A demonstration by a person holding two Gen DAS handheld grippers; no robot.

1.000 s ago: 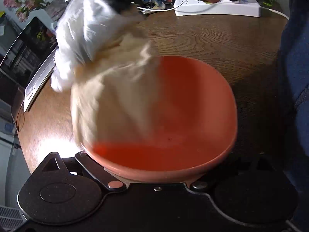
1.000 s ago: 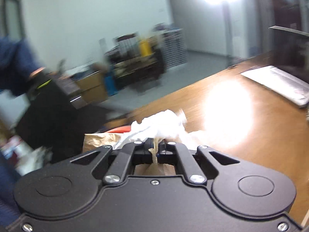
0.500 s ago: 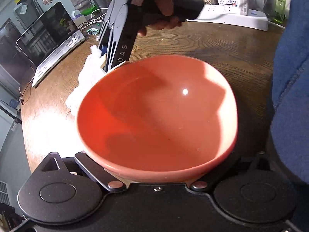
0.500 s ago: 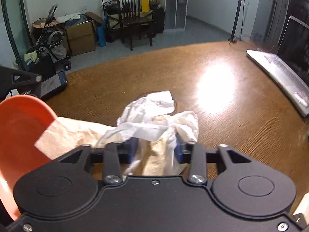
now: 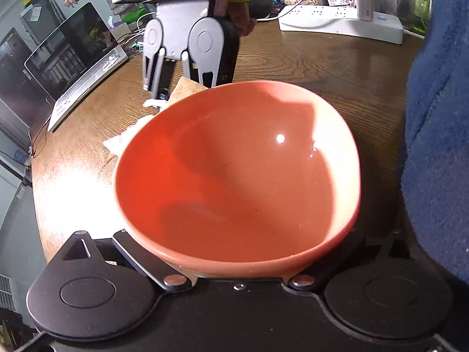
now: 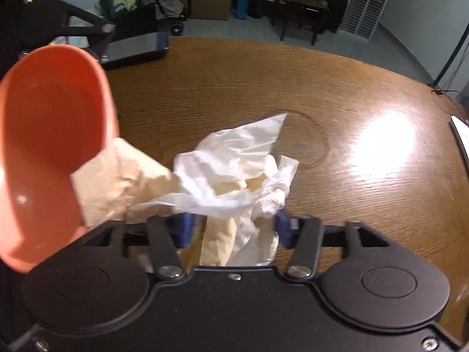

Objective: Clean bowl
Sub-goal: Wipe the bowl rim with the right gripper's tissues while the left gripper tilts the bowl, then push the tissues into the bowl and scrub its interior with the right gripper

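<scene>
- Tabletop [image 5: 322, 67]: wood, round. Carries a laptop [image 5: 76, 58] and a power strip [image 5: 337, 23].
- Bowl [image 5: 234, 176]: orange, held tilted clear of the tabletop. It looks wiped and glossy inside.
- Left gripper [image 5: 237, 267]: fingers clamped on the bowl's near rim, pads hidden under it.
- Right gripper [image 6: 234, 226]: fingers apart, though they have just been closing. Wad [image 6: 234, 170] lies loose between them, just beside the bowl.
- Wad: white tissue and brown paper, resting on the tabletop.
- Risks: a one-rim grip may let the tilted bowl slip. The closing fingers may pinch only a loose fold, so the wad tears or trails.
- Writing: only an "S" on the right gripper's side is legible.
</scene>
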